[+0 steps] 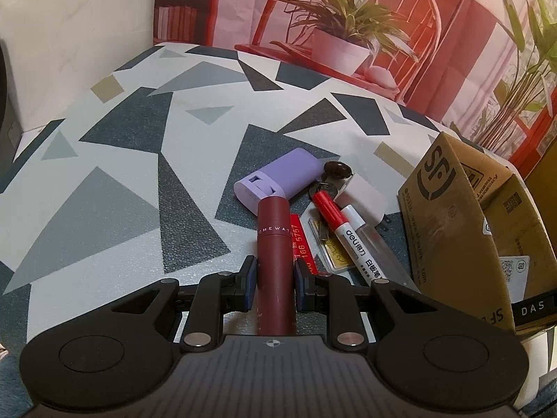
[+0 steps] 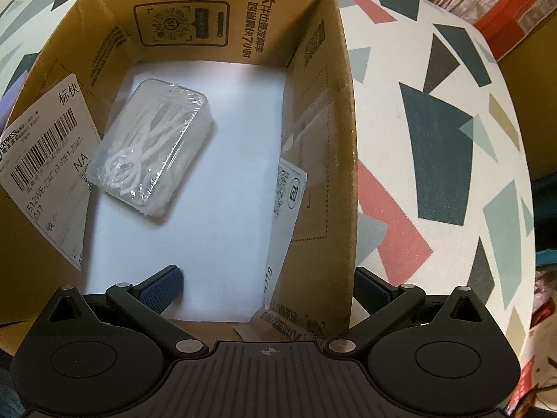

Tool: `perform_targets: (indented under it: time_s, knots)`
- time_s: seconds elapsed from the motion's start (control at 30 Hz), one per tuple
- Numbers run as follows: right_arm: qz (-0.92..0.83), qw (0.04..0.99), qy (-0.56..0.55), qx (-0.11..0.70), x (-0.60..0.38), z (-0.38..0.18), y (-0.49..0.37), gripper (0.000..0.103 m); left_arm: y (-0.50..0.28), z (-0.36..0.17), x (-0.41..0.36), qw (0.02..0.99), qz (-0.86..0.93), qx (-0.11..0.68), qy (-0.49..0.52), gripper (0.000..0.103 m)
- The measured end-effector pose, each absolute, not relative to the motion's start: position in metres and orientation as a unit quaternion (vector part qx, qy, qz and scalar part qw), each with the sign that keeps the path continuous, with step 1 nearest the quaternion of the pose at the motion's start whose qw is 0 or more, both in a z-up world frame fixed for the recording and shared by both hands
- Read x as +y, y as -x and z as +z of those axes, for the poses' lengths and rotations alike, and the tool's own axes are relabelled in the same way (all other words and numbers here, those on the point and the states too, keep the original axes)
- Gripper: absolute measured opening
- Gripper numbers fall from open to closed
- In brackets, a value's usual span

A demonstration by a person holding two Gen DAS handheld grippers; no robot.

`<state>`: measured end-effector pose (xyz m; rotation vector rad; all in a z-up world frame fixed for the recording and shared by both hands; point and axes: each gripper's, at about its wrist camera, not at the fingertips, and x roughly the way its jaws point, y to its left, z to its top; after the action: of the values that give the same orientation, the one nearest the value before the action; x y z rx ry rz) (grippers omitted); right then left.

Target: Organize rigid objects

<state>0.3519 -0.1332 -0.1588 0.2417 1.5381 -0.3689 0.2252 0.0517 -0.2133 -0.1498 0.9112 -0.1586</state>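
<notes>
My left gripper [image 1: 275,278] is shut on a maroon tube [image 1: 273,233], which points away toward a lilac case [image 1: 278,181] on the patterned tabletop [image 1: 122,174]. Right of the tube lie a red-capped white marker [image 1: 344,226], a red card [image 1: 303,247], a gold packet [image 1: 330,254] and a dark brown round piece [image 1: 336,169]. My right gripper [image 2: 268,278] hangs open above a cardboard box [image 2: 334,139]. One of its fingers is inside the box, the other outside the right wall. A clear plastic case of white picks [image 2: 153,146] lies on the box floor.
The cardboard box [image 1: 449,230] stands right of the loose items in the left wrist view. White paper [image 2: 226,191] lines its bottom and a shipping label [image 2: 52,160] sits on its left wall. A picture backdrop [image 1: 348,35] rises behind the table.
</notes>
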Motion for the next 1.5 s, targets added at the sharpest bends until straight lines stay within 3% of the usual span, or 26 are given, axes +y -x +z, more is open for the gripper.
perform_targets:
  time_s: [1.5]
  knots:
    - [-0.169,0.693,-0.101,0.694,-0.127,-0.158,-0.349,0.103,-0.228,-0.192,0.05,0.901,-0.096,0.415,0.085,0.024]
